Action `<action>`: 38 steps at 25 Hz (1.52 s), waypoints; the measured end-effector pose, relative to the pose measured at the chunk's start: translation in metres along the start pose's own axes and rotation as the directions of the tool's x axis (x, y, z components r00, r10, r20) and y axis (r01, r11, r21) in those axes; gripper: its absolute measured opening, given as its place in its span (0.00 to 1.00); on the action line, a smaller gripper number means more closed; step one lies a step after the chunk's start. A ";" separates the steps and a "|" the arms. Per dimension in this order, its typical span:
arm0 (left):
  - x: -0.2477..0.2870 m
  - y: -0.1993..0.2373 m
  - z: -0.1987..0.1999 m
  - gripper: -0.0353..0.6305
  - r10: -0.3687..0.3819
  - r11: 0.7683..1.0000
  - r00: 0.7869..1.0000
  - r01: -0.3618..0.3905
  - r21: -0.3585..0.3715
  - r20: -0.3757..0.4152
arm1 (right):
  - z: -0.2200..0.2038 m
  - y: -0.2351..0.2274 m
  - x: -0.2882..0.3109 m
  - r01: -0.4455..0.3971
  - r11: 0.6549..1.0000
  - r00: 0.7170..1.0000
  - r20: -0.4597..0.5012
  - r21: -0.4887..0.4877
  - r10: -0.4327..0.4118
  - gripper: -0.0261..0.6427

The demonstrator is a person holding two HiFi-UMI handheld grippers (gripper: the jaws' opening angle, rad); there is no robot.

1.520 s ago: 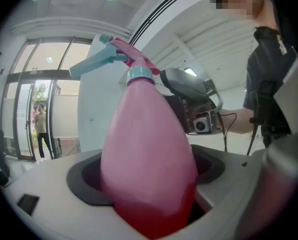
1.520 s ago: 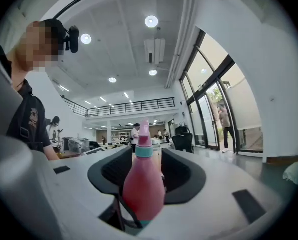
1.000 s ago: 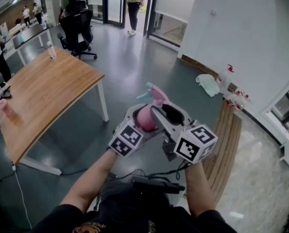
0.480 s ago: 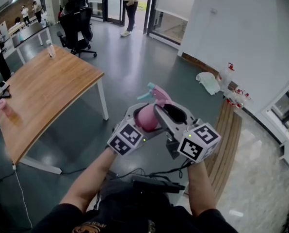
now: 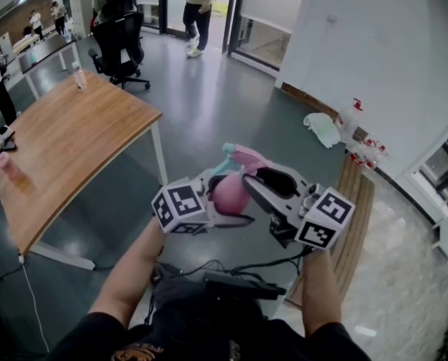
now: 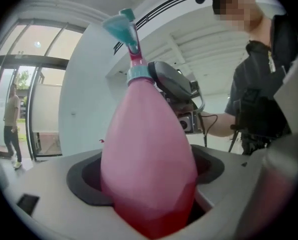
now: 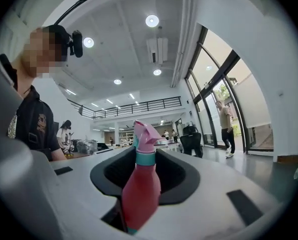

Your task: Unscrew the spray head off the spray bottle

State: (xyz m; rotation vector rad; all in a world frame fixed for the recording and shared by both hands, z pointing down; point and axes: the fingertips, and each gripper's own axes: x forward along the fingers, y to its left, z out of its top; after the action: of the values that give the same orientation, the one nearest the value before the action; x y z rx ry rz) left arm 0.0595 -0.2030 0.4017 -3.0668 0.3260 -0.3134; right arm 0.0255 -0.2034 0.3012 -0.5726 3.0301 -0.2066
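A pink spray bottle (image 5: 228, 194) hangs in the air in front of me. Its pink spray head (image 5: 245, 157) has a teal nozzle and a teal collar (image 6: 139, 73), and it points away from me. My left gripper (image 5: 218, 201) is shut on the bottle's wide body (image 6: 149, 159). My right gripper (image 5: 248, 180) comes in from the right. Its jaws have just been closing and now grip the bottle's narrow upper part (image 7: 139, 194) just below the collar (image 7: 145, 158). The spray head (image 7: 145, 134) stands free beyond the right jaws.
A wooden table (image 5: 74, 141) stands at the left with an office chair (image 5: 119, 36) behind it. A person (image 5: 198, 6) walks by the glass doors. Spray bottles (image 5: 355, 119) stand on the floor by the white wall. A wooden bench (image 5: 355, 201) lies at the right.
My left gripper has swung to the left and turned, so its marker cube now faces differently. The right gripper has shifted a little to the right. The bottle stays between the two.
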 end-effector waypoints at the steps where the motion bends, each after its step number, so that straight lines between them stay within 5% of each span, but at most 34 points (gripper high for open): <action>1: -0.002 -0.004 0.001 0.72 -0.024 1.000 1.000 0.024 0.001 0.012 | 0.001 0.003 0.001 -0.020 1.000 1.000 0.002 0.005 0.020 0.24; 18: -0.011 -0.006 0.011 0.72 -0.042 0.999 0.998 0.043 -0.016 0.040 | 0.023 0.005 0.004 -0.055 0.998 0.996 0.067 0.033 0.052 0.24; 38: -0.003 0.019 -0.030 0.72 0.120 0.990 0.992 -0.123 -0.065 -0.050 | 0.086 -0.021 -0.021 0.103 0.994 0.951 0.297 -0.047 -0.084 0.24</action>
State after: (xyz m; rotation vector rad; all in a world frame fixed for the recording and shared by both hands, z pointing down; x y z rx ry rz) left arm 0.0461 -0.2218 0.4290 -3.0912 0.5341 -0.3753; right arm 0.0593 -0.2250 0.2190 -0.6846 2.7313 -0.0269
